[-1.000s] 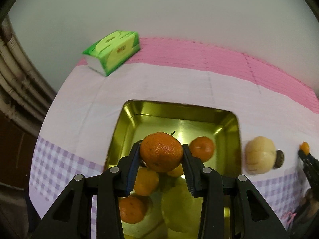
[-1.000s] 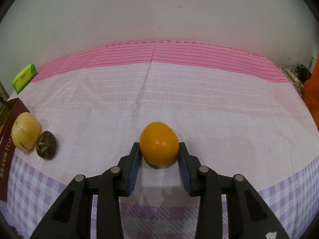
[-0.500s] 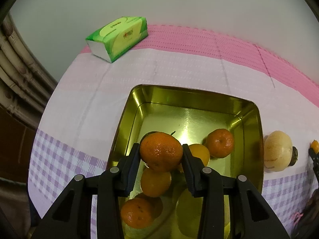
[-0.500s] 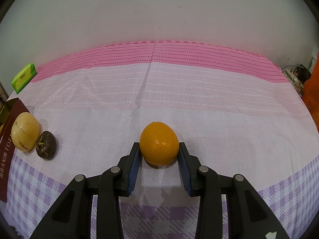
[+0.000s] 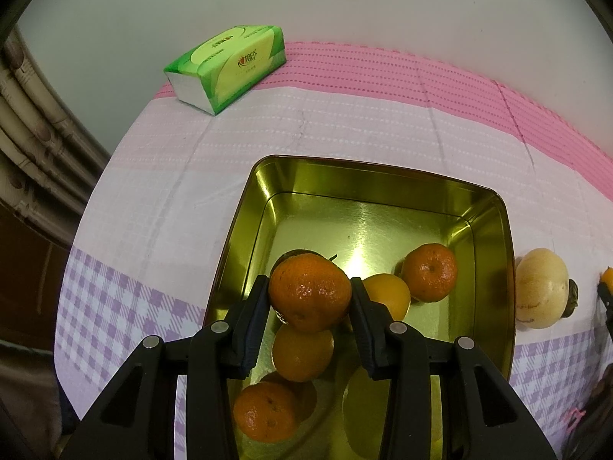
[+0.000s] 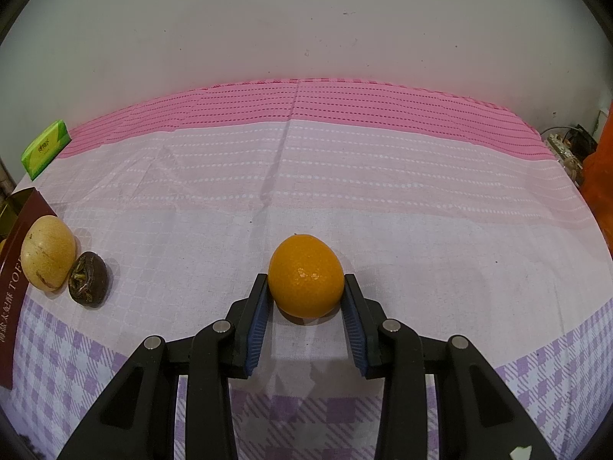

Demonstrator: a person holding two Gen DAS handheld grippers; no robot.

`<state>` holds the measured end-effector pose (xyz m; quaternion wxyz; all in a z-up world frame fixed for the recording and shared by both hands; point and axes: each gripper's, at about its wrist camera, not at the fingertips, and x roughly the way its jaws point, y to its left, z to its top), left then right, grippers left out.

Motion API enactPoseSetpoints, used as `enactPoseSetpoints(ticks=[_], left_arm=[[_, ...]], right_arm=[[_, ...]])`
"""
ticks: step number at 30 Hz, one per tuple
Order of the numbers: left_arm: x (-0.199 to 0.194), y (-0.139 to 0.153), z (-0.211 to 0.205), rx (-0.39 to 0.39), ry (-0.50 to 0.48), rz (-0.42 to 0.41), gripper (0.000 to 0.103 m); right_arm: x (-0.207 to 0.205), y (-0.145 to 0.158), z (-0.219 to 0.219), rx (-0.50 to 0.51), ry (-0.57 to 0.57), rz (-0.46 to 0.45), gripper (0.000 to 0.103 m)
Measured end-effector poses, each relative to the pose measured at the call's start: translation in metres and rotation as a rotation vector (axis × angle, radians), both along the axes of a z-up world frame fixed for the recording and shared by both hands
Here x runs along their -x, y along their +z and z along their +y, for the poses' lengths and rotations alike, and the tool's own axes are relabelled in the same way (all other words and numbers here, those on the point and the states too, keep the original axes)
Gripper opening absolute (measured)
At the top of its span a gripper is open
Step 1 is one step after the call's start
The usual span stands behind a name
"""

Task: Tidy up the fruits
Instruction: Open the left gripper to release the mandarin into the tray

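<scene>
My left gripper (image 5: 309, 295) is shut on a mandarin (image 5: 309, 292) and holds it above the gold tin tray (image 5: 367, 180). Inside the tray lie several more mandarins, one at the right (image 5: 430, 272) and one near the front (image 5: 265, 411). On the tablecloth, my right gripper (image 6: 305, 287) is shut on an orange (image 6: 305, 275). A pale yellow fruit (image 6: 48, 252) and a small dark brown fruit (image 6: 88, 276) rest beside the tray's outer wall at the left of the right wrist view.
A green tissue pack (image 5: 226, 67) lies at the table's far left by the wall. The tray's dark red side (image 6: 15, 268) shows at the left edge of the right wrist view. Cables and an orange object (image 6: 603, 153) sit at the far right.
The left gripper with its mandarin has shifted over the tray, so the tray and tissue pack sit further right and lower in its view. The right gripper and orange have not moved.
</scene>
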<state>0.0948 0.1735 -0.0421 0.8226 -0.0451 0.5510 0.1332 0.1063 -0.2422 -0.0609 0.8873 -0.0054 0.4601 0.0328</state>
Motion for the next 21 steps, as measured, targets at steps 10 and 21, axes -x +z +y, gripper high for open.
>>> enactPoseSetpoints(ticks=[10, 21], left_arm=[[-0.0021, 0.0016, 0.0002, 0.002, 0.001, 0.017, 0.042], [-0.0003, 0.0068, 0.0022, -0.003, 0.007, 0.016, 0.054]], right_arm=[[0.0003, -0.0005, 0.0004, 0.002, 0.0, 0.0, 0.035], [0.0003, -0.0006, 0.0016, 0.003, 0.001, -0.001, 0.035]])
